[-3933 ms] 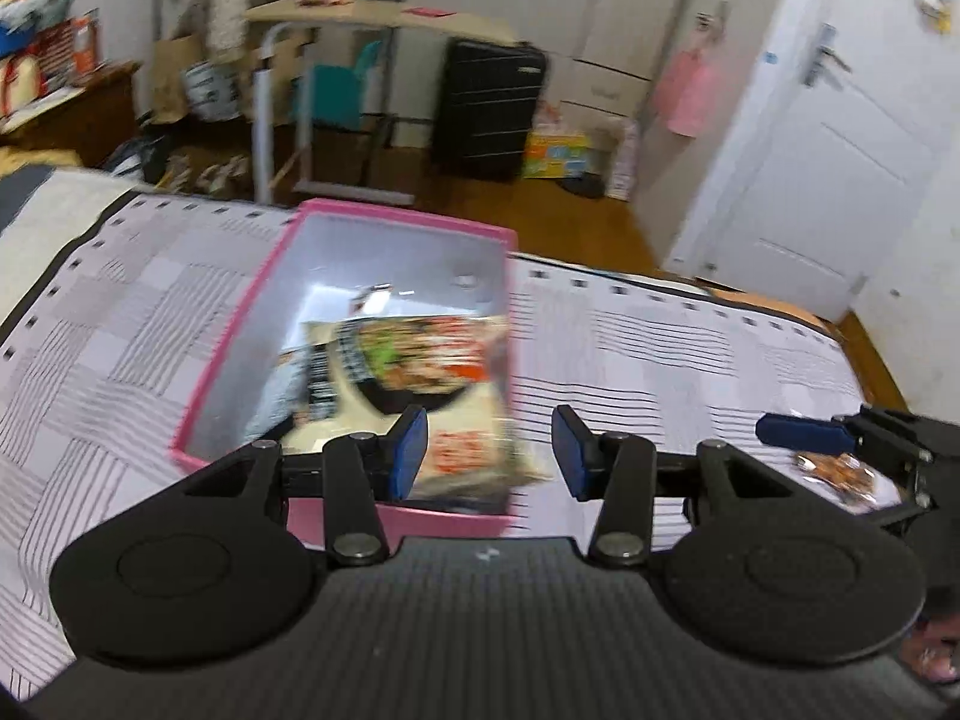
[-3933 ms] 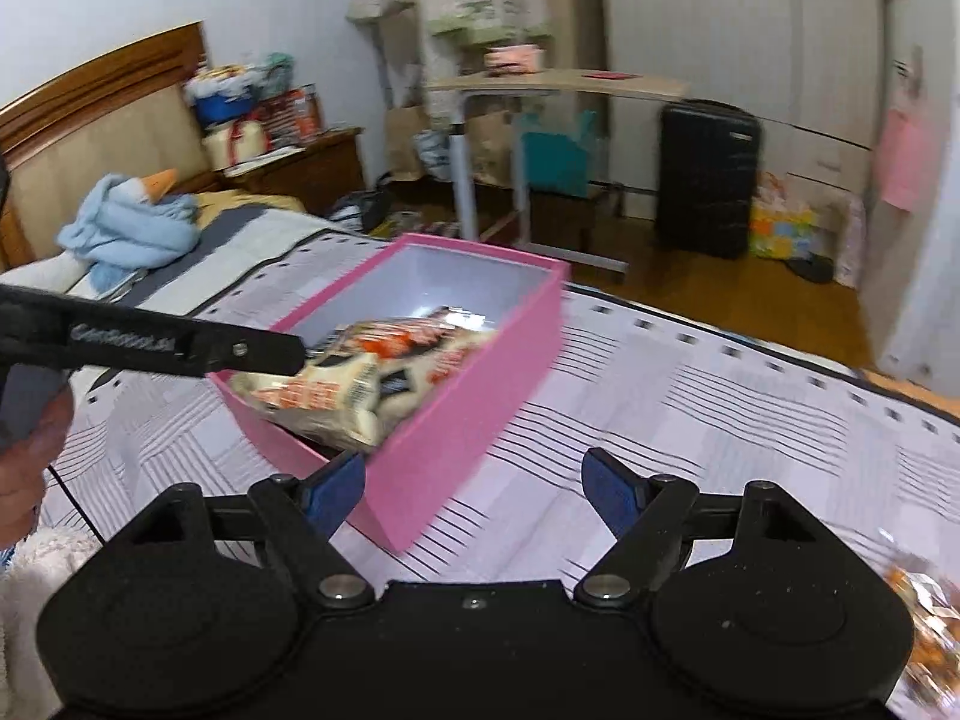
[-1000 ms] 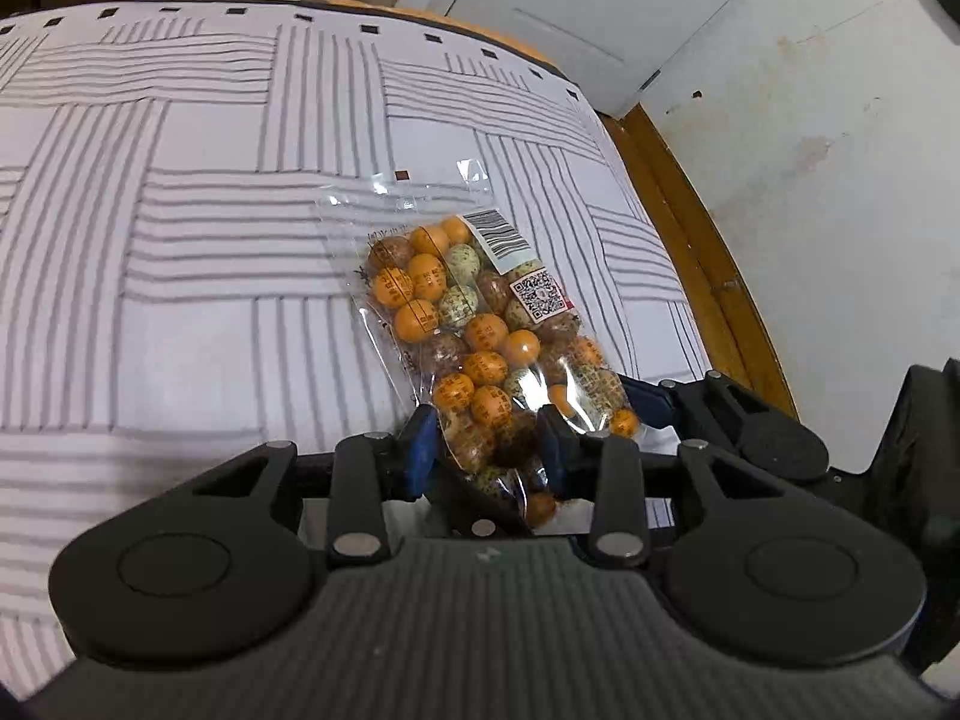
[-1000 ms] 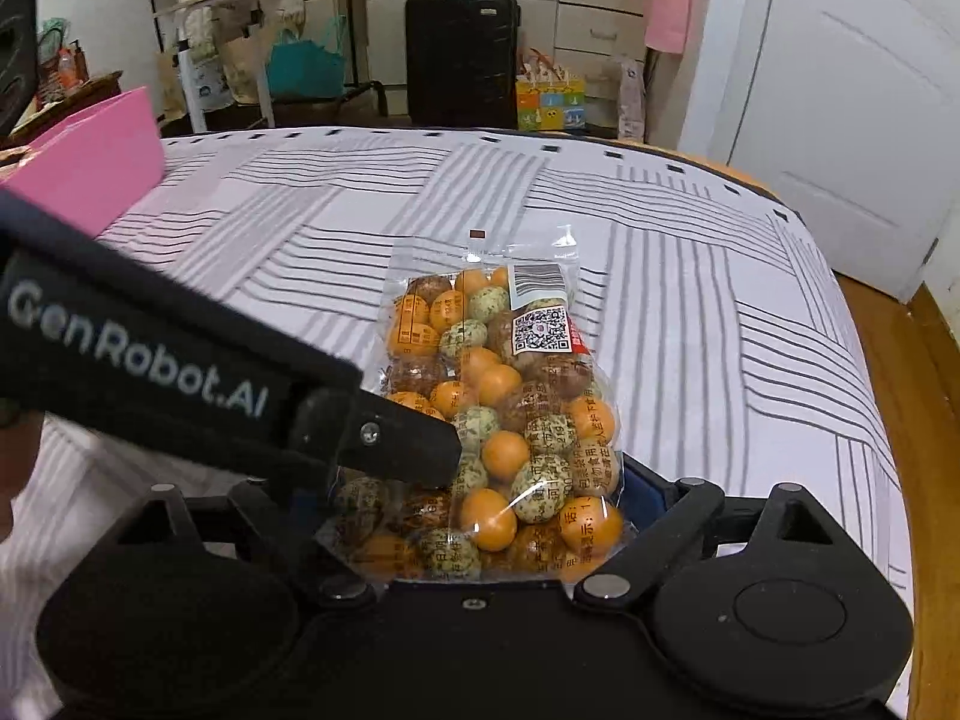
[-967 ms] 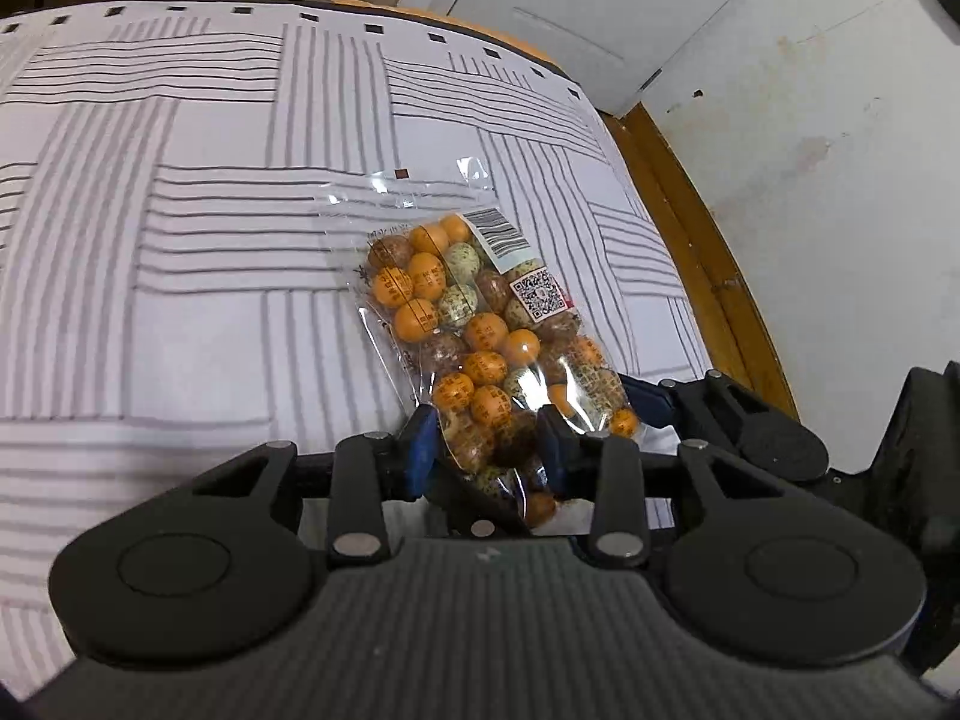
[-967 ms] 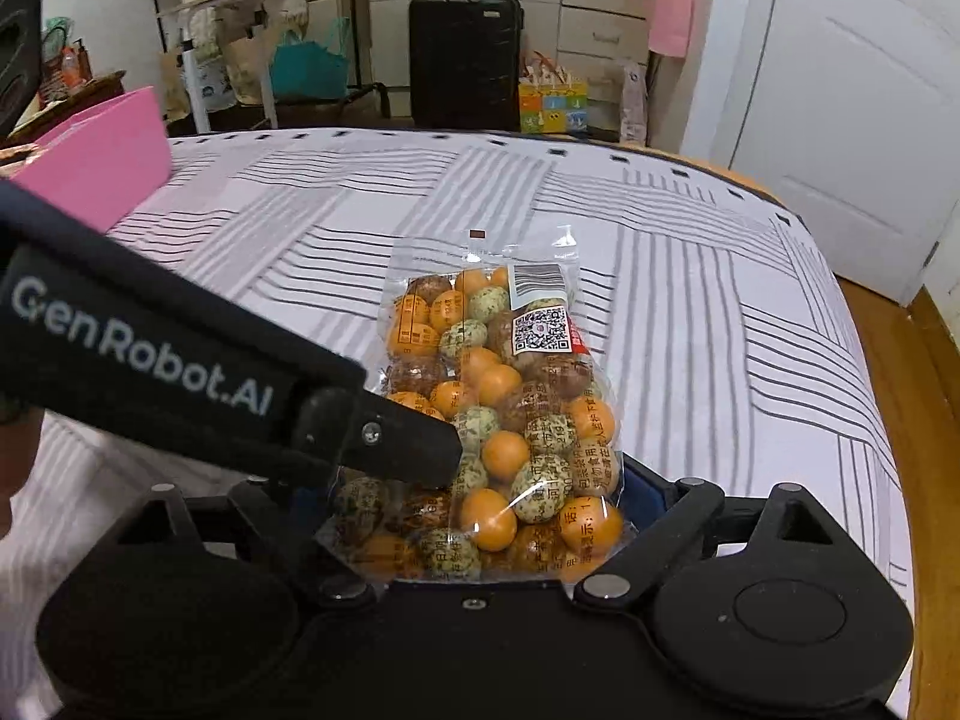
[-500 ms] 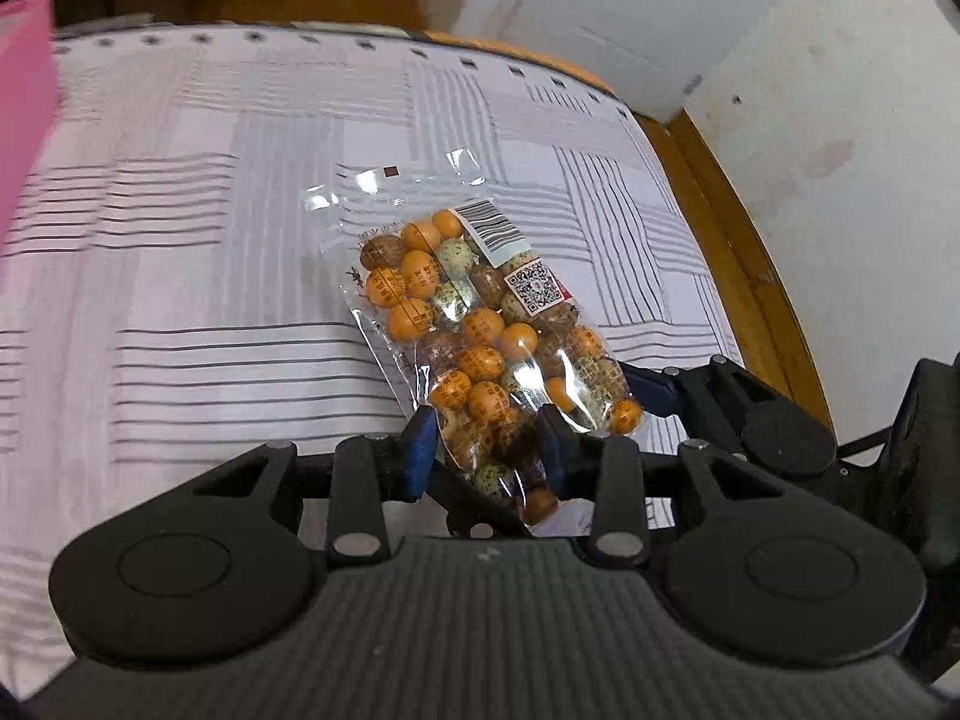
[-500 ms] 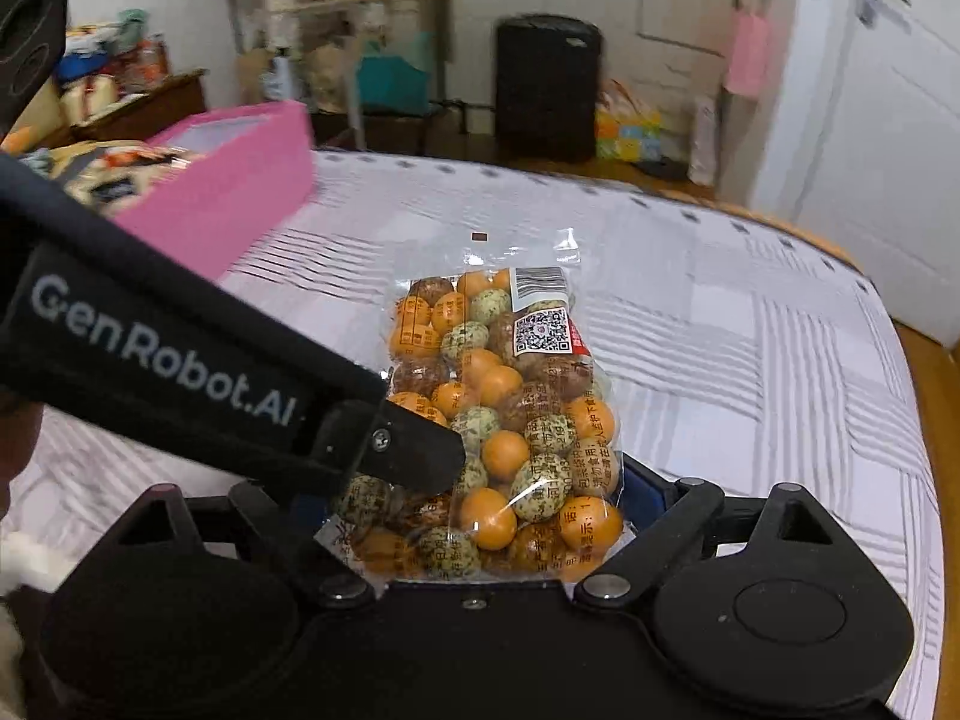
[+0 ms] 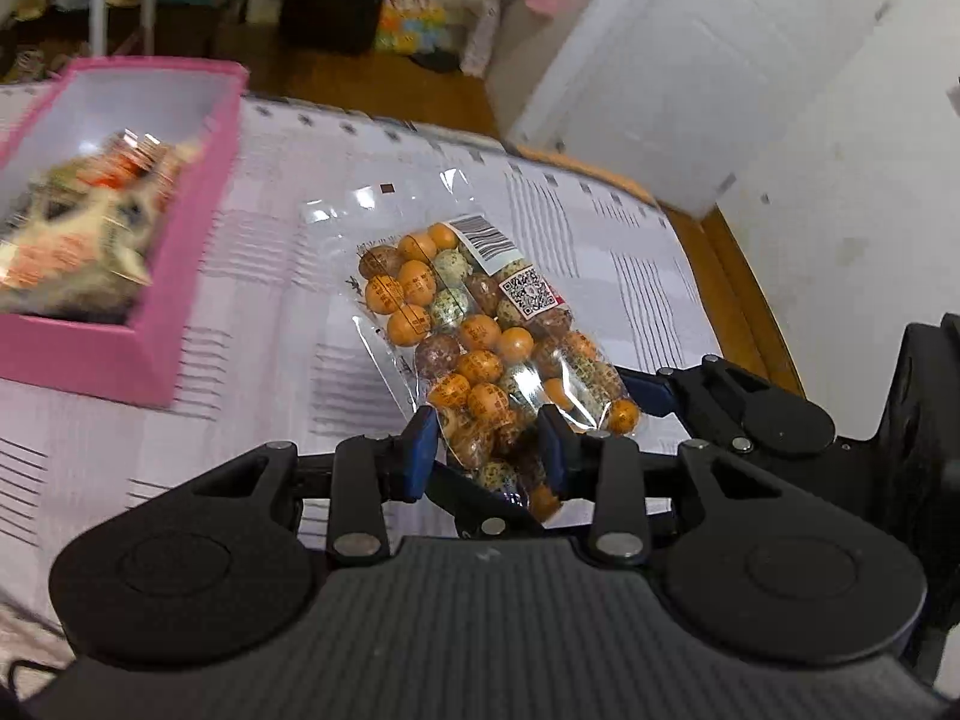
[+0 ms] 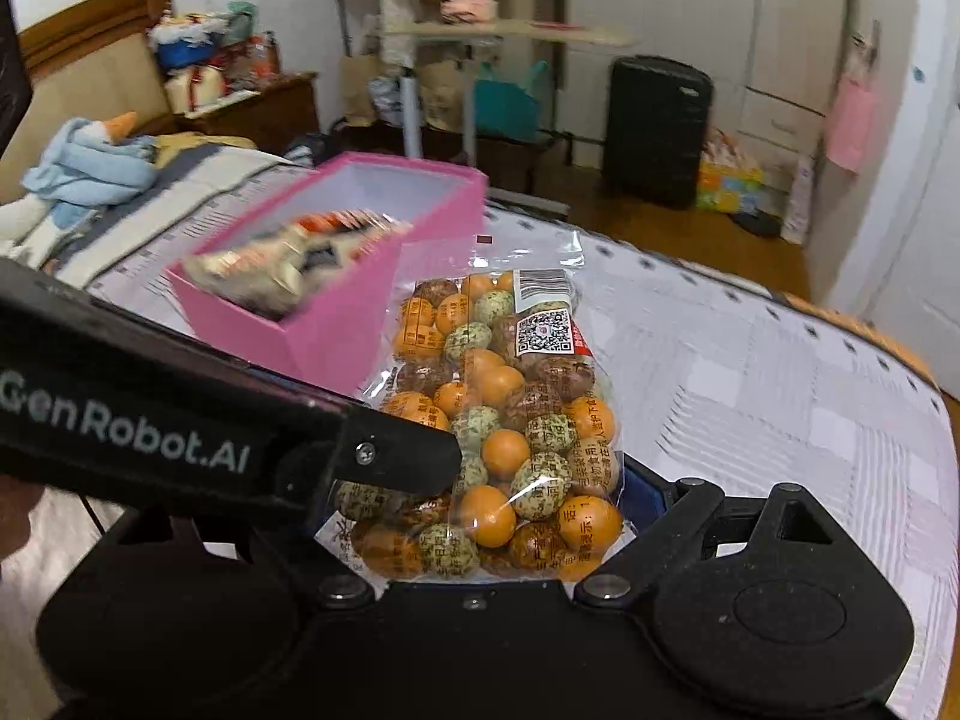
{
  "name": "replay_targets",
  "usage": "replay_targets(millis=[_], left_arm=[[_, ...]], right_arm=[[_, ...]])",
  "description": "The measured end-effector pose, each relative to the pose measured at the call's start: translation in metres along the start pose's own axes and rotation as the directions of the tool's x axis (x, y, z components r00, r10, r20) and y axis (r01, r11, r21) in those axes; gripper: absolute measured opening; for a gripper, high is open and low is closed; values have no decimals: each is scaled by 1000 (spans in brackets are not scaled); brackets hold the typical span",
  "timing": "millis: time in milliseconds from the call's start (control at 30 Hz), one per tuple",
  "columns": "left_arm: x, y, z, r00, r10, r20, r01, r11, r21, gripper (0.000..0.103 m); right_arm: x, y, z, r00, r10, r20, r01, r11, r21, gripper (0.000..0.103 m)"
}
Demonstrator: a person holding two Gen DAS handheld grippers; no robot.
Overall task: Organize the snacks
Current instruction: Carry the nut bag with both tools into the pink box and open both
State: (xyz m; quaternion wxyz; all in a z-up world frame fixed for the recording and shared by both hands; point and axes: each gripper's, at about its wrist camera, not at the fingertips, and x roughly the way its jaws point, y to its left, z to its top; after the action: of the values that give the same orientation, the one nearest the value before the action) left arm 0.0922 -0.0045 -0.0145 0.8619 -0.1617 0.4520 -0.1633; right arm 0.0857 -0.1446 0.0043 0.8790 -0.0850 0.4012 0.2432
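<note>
Two hand-held grippers carry one clear bag of candies [image 9: 480, 330] above a bed. The candies are small, round and individually wrapped, orange, brown and speckled green, with a barcode and a QR label near the bag's top.

The left gripper [image 9: 489, 450] has its blue pads pressed in on the bag's lower corner, jaws drawn close together on it. In the right wrist view this gripper shows as a black arm with white lettering, crossing in from the left and meeting the bag's bottom left.

The right gripper [image 10: 480, 516] has its jaws spread wide, one on each side of the bag's bottom end. Its right blue pad lies against the bag's edge; its left finger is hidden behind the other gripper, so the grip on that side cannot be seen. The bag fills the span between them.

The bag stands off the bed cover [image 9: 600, 228], which is white with grey striped squares.

To the left, on the cover, sits an open pink box [image 9: 180, 276]. A cream and orange snack packet [image 9: 84, 228], blurred, lies inside it, leaning up on the near wall. The bag is near the box but outside it.

Behind are a white door [image 9: 660, 78], a black suitcase [image 10: 657, 126] and a wood floor.
</note>
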Motion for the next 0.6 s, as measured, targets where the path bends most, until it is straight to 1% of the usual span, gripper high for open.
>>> replay_targets(millis=[100,200,300,367,467,533,600], left_arm=[[-22,17,11,998,36,50,-34,999,-23,34],[-39,38,24,994,63,94,-57,997,-56,34],[-51,61,40,987,101,126,-89,991,-101,34],[-56,79,51,980,137,142,-119,984,-129,34],[-51,104,69,971,191,146,-168,973,-157,34],[-45,122,80,967,214,139,-189,966,-176,34],[-36,146,90,968,213,135,-179,957,-229,34]], right_arm=[[2,20,21,999,39,0,-39,999,-19,94],[11,37,46,998,62,11,-61,996,-69,94],[27,53,71,995,98,14,-96,990,-98,94],[42,60,86,991,134,9,-133,987,-92,94],[70,68,105,984,180,-2,-180,981,-75,94],[87,72,113,982,189,-9,-189,979,-80,94],[106,75,121,982,188,-15,-189,979,-79,95]])
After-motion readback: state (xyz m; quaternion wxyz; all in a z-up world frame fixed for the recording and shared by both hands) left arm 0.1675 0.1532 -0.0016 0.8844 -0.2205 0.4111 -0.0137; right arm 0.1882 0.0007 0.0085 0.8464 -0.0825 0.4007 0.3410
